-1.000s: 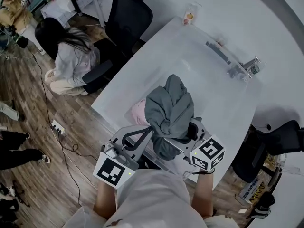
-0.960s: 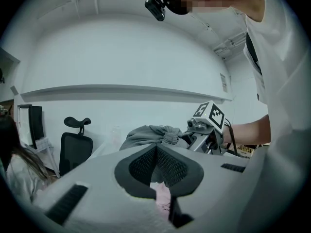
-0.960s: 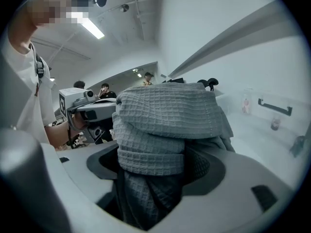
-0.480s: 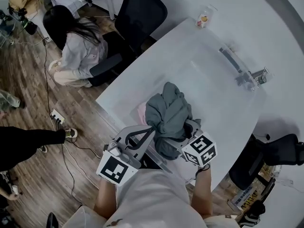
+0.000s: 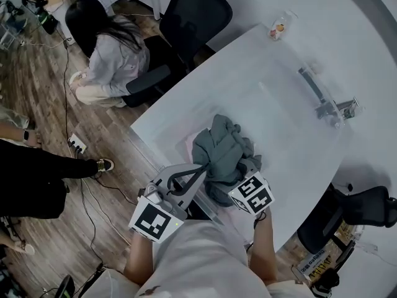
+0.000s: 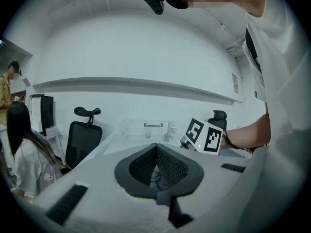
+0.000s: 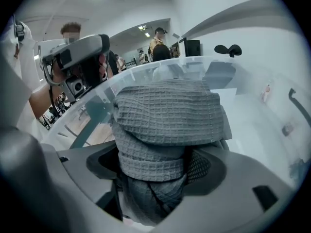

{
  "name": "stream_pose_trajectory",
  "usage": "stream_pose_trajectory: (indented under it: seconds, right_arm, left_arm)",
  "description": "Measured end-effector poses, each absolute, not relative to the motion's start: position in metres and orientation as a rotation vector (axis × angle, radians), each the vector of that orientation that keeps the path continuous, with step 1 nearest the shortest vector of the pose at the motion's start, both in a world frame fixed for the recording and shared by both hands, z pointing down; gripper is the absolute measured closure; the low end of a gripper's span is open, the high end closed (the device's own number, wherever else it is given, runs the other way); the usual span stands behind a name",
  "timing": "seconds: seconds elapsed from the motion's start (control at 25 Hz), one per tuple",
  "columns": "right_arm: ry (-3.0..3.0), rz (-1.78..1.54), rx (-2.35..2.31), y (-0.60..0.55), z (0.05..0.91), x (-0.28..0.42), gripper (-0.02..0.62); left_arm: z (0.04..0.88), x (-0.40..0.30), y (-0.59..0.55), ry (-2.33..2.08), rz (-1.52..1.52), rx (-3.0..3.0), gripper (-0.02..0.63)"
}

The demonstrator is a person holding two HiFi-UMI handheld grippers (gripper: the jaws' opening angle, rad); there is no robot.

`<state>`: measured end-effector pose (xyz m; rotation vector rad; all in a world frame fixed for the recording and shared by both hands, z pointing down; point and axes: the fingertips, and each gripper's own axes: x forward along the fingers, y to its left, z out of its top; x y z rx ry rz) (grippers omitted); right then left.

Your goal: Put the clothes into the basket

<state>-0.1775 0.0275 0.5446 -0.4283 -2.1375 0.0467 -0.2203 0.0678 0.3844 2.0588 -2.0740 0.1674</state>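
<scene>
A grey waffle-knit garment [image 5: 222, 151] hangs bunched over the near edge of the white table [image 5: 279, 129]. My right gripper [image 5: 245, 168] is shut on it. In the right gripper view the cloth [image 7: 167, 125] fills the space between the jaws and folds over them. A pink garment [image 5: 188, 146] lies just left of and under the grey one. A clear curved rim [image 7: 160, 67], seemingly the basket's, arcs behind the cloth. My left gripper [image 5: 197, 170] points at the grey bundle from the left; its jaws [image 6: 156, 152] meet with nothing between them.
A black office chair [image 5: 192, 11] stands at the table's far-left side, with a person crouched [image 5: 115, 58] beside it. A metal fixture [image 5: 325, 101] and a small clear cup [image 5: 279, 27] sit far on the table. Another chair [image 5: 363, 207] is at right; someone's legs [image 5: 37, 179] at left.
The grey garment has sunk lower and looks more bunched between the grippers. Both grippers have kept their hold and spacing. A person in black has stepped in at the left.
</scene>
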Motion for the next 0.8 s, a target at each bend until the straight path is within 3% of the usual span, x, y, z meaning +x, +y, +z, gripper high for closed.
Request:
stream_pose_trajectory:
  seconds: [0.36, 0.8]
  right_arm:
    - [-1.967, -0.097, -0.449, 0.030, 0.576, -0.162, 0.241]
    - [-2.119, -0.111, -0.430, 0.023, 0.536, -0.163, 0.242]
  left_arm:
    - [0.389, -0.221, 0.065, -2.071, 0.188, 2.049, 0.600]
    - [0.385, -0.215, 0.063, -2.074, 0.193, 2.063, 0.600]
